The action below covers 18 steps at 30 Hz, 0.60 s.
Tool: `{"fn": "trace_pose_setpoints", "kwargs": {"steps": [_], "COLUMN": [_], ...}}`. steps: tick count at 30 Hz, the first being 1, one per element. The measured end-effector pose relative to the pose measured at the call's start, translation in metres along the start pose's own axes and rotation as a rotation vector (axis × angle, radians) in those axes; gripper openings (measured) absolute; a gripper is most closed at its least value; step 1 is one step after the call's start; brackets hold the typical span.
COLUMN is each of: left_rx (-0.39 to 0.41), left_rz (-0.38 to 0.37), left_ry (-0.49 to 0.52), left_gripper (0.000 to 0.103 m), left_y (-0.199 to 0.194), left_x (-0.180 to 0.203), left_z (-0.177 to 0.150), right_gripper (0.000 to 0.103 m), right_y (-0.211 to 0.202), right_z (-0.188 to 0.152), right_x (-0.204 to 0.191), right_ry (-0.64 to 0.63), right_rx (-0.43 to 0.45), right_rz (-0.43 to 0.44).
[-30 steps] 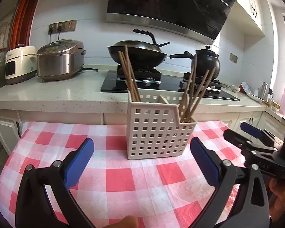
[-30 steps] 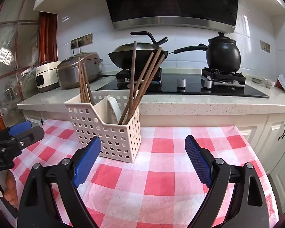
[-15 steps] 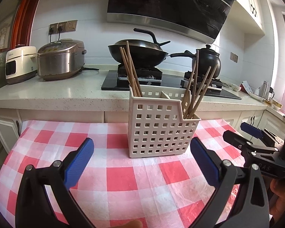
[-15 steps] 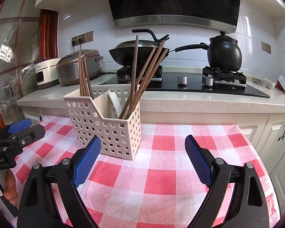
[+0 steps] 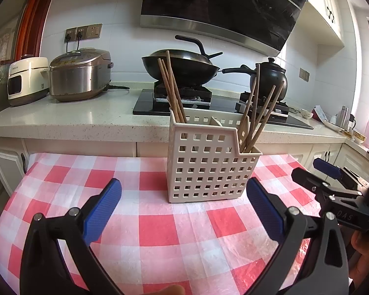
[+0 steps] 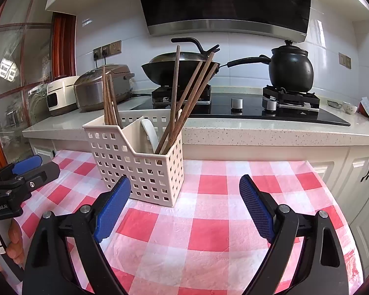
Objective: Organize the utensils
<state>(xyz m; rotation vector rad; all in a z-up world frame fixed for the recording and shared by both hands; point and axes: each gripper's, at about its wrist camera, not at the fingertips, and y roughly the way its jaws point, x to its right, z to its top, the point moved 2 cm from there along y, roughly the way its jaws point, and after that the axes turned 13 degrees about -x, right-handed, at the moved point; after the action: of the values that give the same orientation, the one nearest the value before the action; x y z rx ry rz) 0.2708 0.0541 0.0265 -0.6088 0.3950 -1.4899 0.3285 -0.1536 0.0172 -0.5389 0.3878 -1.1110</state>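
Observation:
A white perforated utensil basket [image 5: 210, 166] [image 6: 137, 162] stands on the red-and-white checked cloth. Brown wooden chopsticks [image 5: 171, 91] [image 6: 108, 100] lean in its left compartment, and more chopsticks [image 5: 263, 113] [image 6: 189, 91] lean in the right one beside a white spoon [image 6: 150, 134]. My left gripper [image 5: 183, 212] is open in front of the basket, empty. My right gripper [image 6: 184, 209] is open too, a little to the basket's right, holding nothing. Each gripper shows at the edge of the other's view, the right gripper [image 5: 329, 182] and the left gripper [image 6: 19, 174].
Behind the table runs a stone counter [image 5: 86, 120] with a rice cooker [image 5: 80, 73], a white appliance [image 5: 27, 80], a wok [image 5: 182, 66] and a black pot [image 6: 289, 67] on the hob. White cabinets [image 6: 356, 172] stand to the right. A hand [image 6: 14, 241] holds the left gripper.
Both grippers have drawn slightly back and lower, so the basket sits a little higher in both views. Both stay open and empty; the basket and chopsticks have not moved.

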Motion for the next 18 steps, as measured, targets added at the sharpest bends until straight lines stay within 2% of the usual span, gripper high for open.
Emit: {"fn": "trace_pose_setpoints", "kwargs": {"steps": [18], "left_rx": [-0.004], "left_rz": [0.001], "left_ry": [0.003], "left_gripper": [0.098], "left_y": [0.0009], "left_x": [-0.0001], "left_z": [-0.0020], "right_gripper": [0.084], "right_y": [-0.0013], "right_z": [-0.0004], "right_x": [0.0004], "right_ry": [0.005], "right_rx": [0.000], "right_rz": [0.008]}}
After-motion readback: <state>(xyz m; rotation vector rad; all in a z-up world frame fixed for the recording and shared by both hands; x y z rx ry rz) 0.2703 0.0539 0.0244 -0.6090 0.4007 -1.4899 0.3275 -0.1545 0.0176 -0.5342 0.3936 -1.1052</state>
